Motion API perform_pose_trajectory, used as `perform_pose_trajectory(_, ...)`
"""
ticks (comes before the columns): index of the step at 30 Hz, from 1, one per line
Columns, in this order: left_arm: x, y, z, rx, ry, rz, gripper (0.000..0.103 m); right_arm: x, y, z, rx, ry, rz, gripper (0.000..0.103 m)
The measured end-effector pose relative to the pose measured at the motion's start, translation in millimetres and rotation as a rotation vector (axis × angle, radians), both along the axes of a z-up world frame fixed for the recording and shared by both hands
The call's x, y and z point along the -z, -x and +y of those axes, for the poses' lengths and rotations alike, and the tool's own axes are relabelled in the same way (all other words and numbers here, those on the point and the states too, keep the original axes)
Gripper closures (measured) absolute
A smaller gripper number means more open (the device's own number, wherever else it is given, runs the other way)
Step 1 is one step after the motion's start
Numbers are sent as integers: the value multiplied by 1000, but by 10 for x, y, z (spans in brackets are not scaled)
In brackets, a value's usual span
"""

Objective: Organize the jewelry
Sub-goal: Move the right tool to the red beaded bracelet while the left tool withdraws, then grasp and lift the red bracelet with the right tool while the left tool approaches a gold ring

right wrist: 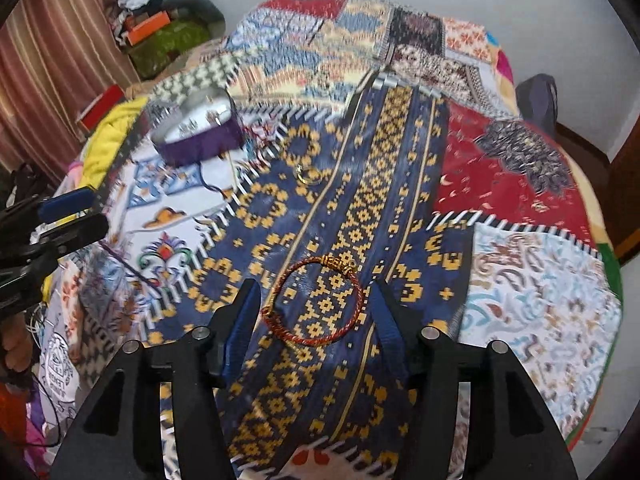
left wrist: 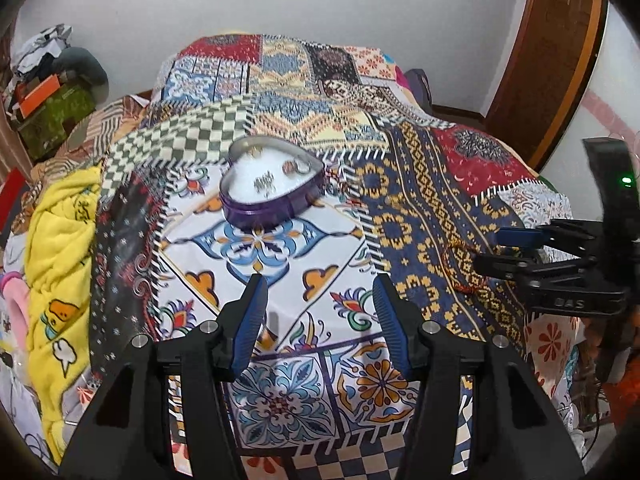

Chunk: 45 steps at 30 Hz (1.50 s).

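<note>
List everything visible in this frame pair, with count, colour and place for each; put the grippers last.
jewelry box: 1, purple, heart-shaped, open, white lining, on the bedspread ahead of the left gripper.
small pieces in the box: several, silvery, too small to count.
bangle: 1, red with gold ends, flat on the blue-and-yellow patch between the right gripper's fingers.
ring: 1, gold, on the blue patch beyond the bangle.
bedspread: 1, multicolour patchwork.
yellow blanket: 1, left edge of the bed.
left gripper: black, blue pads, open, empty.
right gripper: black, blue pads, open around the bangle.
</note>
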<state>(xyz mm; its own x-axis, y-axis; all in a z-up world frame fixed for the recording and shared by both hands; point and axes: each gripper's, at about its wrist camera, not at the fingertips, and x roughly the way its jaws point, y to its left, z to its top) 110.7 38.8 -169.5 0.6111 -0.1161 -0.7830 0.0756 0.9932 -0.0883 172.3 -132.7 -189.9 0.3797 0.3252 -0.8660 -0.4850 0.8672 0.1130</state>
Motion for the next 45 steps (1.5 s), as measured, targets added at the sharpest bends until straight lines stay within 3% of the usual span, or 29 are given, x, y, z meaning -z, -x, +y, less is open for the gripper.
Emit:
perform_pose_trajectory(6, 102, -27, 39, -14, 14, 30, 49, 221, -154, 86, -33, 7, 75, 48)
perform_pose_trajectory(9, 127, -27, 56, -20, 18, 35, 49, 228, -84, 115, -62, 2, 65, 39)
perform_pose_trajectory(17, 195, -21, 65, -30, 32, 54, 49, 265, 65, 157, -74, 19, 14, 39)
perform_pose_trajectory(23, 197, 10, 42, -28, 29, 52, 49, 266, -27, 122, -23, 1, 13, 67)
perform_pose_trajectory(25, 195, 7, 35, -27, 29, 53, 49, 263, -53, 103, -14, -8, 17, 84)
perform_pose_trajectory(28, 191, -25, 1, -19, 20, 54, 49, 258, -79, 76, -11, -21, 27, 94)
perform_pose_trajectory(37, 149, -287, -195, 35, -13, 43, 49, 94, -187, -13, -6, -60, -15, 95)
perform_pose_trajectory(45, 220, -659, -386, 80, 27, 57, 49, -121, -297, -198, 20, -114, -81, 95)
